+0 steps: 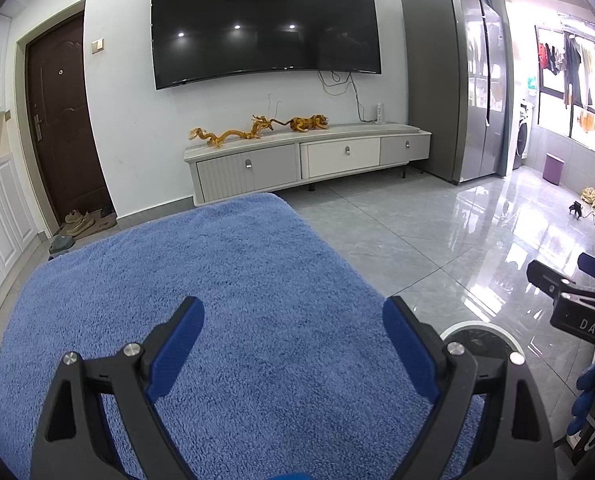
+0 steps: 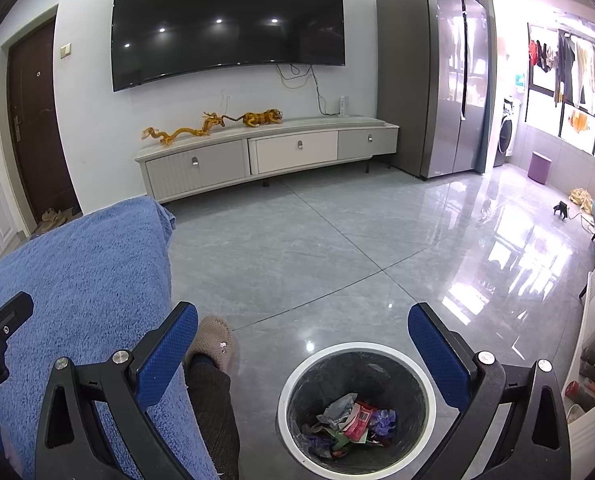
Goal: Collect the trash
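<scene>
Glossy grey tiled floor [image 2: 337, 248] across the middle and right of both views, thin dark grout lines, window glare at right. Black wall-mounted television [image 1: 263, 24] filling the upper centre, screen off and mirror-smooth, loose cables dangling beneath. Tall brushed-metal refrigerator [image 1: 457, 80] at upper right. Dark brown panelled door [image 1: 63, 120] at upper left, beige shoes [image 1: 77, 222] on the mat below. Low cream cabinet [image 1: 309, 160] with three drawers and small metal pulls under the screen, two amber glass-like dragon figures [image 1: 257, 130] along its top.

Fluffy blue terry towel [image 1: 201, 304] spread flat over the lower centre of the left wrist view; seen again at lower left of the right wrist view.

Left gripper [image 1: 293, 344] at the bottom of its own frame, above the towel: black angular arms, blue ribbed pads [image 1: 177, 350], spread wide apart, nothing between them. Right gripper [image 2: 303, 350] at the bottom of its frame, same build, likewise spread wide and holding nothing.

Round trash bin [image 2: 287, 396] at bottom centre-right of the right wrist view, white rim, dark plastic liner, standing on the floor between the open fingers. Crumpled trash [image 2: 349, 420] at its bottom: grey, red, green and purple wrappers. Knitted beige slipper [image 2: 213, 340] with dark trouser leg just left of the bin.
</scene>
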### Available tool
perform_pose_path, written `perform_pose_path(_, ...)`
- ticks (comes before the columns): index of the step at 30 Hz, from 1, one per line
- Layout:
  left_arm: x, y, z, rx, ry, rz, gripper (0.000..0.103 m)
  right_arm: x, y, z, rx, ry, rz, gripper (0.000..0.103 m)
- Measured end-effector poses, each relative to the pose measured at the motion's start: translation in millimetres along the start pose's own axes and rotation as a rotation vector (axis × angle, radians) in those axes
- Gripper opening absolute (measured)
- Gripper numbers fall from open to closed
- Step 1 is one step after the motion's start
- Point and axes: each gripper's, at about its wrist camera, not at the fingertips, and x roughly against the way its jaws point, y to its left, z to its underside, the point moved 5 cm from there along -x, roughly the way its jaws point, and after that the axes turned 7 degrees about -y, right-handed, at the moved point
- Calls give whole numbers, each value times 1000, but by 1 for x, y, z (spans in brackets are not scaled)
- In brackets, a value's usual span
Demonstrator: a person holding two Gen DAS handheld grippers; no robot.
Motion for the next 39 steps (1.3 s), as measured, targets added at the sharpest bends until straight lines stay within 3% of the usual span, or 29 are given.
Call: perform_pose_path(39,-2,7,-4,22,11,3,91,5,-6,1,2,-10,26,103)
